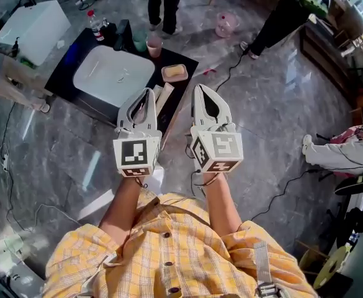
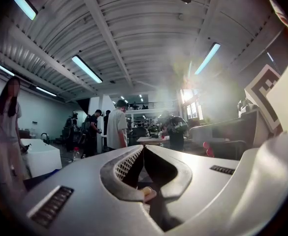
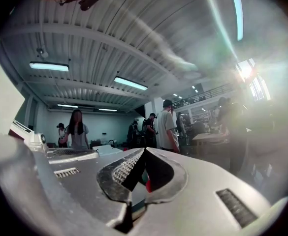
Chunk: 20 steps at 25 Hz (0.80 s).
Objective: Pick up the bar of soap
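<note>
The bar of soap (image 1: 174,72) is pale yellow and lies in a small dish on the right end of a dark counter (image 1: 187,63), beside a white basin (image 1: 114,73). Both grippers are held up in front of the counter, tips pointing toward it. My left gripper (image 1: 149,92) is shut with nothing in it, its tips just short of the counter's near edge. My right gripper (image 1: 198,89) is also shut and empty, to the right of the counter. In the left gripper view the jaws of the left gripper (image 2: 143,146) meet at the tips. The right gripper (image 3: 144,150) is likewise closed in the right gripper view.
Two cups (image 1: 154,45), a dark faucet (image 1: 123,35) and a bottle (image 1: 95,25) stand at the counter's back. A white box (image 1: 33,23) sits at far left. A pink bucket (image 1: 226,23), cables (image 1: 231,67) and several standing people (image 1: 164,2) are on the floor beyond.
</note>
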### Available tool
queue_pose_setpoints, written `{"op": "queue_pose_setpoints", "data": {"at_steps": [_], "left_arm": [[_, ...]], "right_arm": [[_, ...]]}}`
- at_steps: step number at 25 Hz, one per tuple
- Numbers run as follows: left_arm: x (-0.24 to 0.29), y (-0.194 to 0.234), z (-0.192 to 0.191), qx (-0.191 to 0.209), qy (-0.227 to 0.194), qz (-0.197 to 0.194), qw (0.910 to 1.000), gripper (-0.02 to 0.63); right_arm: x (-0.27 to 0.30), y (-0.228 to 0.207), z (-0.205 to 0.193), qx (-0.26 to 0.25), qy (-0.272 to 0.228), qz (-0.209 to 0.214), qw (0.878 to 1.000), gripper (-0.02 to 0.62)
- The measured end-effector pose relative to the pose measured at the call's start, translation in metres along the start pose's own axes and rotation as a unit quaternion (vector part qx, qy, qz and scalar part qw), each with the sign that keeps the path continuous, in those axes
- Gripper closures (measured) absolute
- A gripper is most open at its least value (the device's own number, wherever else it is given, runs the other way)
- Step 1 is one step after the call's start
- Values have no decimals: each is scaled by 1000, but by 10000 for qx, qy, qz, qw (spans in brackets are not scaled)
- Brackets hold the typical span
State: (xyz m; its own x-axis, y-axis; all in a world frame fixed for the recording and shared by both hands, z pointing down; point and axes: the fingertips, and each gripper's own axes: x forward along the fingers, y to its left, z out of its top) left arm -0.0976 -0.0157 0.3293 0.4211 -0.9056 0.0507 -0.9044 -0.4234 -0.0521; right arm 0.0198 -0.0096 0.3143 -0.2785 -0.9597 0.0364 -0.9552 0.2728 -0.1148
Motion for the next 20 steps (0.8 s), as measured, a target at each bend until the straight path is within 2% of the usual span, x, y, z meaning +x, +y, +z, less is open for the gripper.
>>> {"op": "queue_pose_setpoints", "data": {"at_steps": [4, 8, 13, 20], "left_arm": [[61, 38, 1, -43, 145, -255, 9996, 593], [99, 55, 1, 94, 221, -444, 9987, 593], [128, 64, -7, 54, 343, -584, 9977, 592], [166, 67, -13, 124, 381, -467, 9981, 592]], "right_arm": [[66, -8, 4, 120, 24, -251, 9996, 577], [111, -5, 3, 162, 83, -302, 9994, 577], [139, -15, -1, 171, 233, -370, 9989, 577], [163, -44, -14, 54, 364, -439, 9984, 577]]}}
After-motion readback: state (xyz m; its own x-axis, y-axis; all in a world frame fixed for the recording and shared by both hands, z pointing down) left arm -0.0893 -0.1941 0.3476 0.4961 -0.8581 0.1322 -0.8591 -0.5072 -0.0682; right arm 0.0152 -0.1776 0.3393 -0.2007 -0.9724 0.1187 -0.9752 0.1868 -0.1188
